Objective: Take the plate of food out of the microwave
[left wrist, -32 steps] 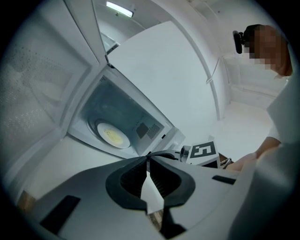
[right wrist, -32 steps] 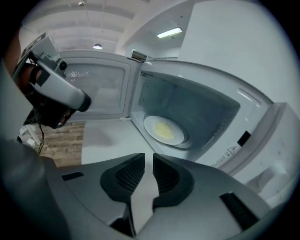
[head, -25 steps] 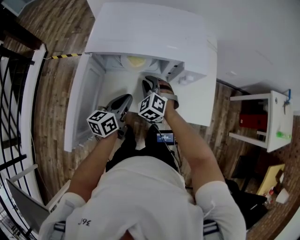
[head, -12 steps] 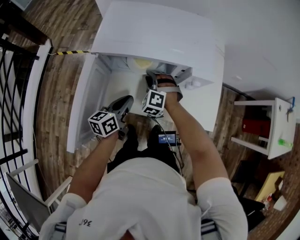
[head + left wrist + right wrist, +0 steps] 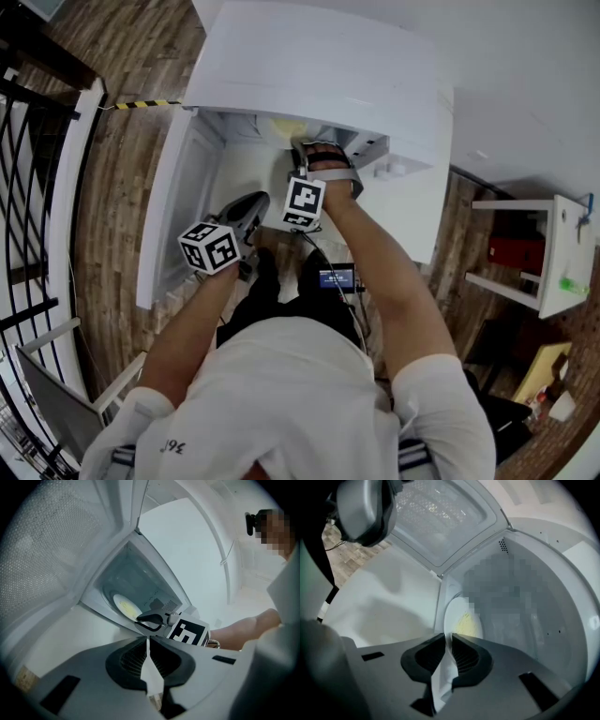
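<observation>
Moved: right tool [image 5: 302, 155] sits deeper in the cavity mouth than a second back; left tool [image 5: 246, 208] has barely shifted.
Microwave [image 5: 319, 66]: white, door [image 5: 178, 206] swung open to the person's left.
Plate [image 5: 461, 616]: inside the cavity on its floor, with yellow food [image 5: 467, 622] on it. It lies dead ahead of the right tool, near rim right at the tips.
Right tool: much the nearer one. Jaws drawn to a thin slit and no rim seen pinched, so it looks empty.
Left tool: jaws together with nothing between them. It hangs outside below the opening, beside the door.
Next move, my guess: right jaws part, straddle the near rim, then pull straight out toward the person.
Writing: no brand seen on the microwave. Marker cubes [image 5: 305, 203] carry patterns only. Small screen [image 5: 335, 278] and shirt print are unreadable.
</observation>
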The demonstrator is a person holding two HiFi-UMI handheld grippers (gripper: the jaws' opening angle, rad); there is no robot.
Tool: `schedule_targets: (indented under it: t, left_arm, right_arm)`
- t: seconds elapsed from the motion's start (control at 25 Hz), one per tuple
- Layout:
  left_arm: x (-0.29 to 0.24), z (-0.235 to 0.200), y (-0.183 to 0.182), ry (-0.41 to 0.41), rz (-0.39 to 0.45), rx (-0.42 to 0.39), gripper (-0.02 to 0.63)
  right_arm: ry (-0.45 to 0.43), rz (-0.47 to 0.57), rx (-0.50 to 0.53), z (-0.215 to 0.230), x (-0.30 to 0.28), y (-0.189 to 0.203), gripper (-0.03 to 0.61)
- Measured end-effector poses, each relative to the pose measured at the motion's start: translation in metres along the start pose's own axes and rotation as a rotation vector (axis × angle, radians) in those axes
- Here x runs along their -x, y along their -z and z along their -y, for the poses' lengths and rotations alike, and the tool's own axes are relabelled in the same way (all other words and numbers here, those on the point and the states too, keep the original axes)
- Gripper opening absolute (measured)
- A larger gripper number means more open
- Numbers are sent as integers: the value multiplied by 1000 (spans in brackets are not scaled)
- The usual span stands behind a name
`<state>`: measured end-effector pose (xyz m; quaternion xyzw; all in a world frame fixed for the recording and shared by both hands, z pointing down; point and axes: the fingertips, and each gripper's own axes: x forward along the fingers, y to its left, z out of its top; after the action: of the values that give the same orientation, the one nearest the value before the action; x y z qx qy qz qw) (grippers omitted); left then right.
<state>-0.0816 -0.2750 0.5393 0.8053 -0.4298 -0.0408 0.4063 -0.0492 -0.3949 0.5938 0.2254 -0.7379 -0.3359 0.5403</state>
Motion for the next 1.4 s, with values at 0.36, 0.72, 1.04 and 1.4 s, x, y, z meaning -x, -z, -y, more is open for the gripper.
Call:
schedule_targets:
  t: [0.36,0.72,1.04,1.4]
  left_arm:
    - [-15,-15,-13,11,2,82,8]
    - [-43,-34,-37,9,36,193,57]
    - [-58,-48,-47,-7,67,259,57]
    - [-63,-63,-50,-32,58,267,57]
  right_arm:
    - [10,54,3,-7,20,4,41]
    - [57,147,-31,-9,46,-1,31]
    - [66,170,-2,-19,59,-1,31]
    - [68,204,28,-28,69,-1,31]
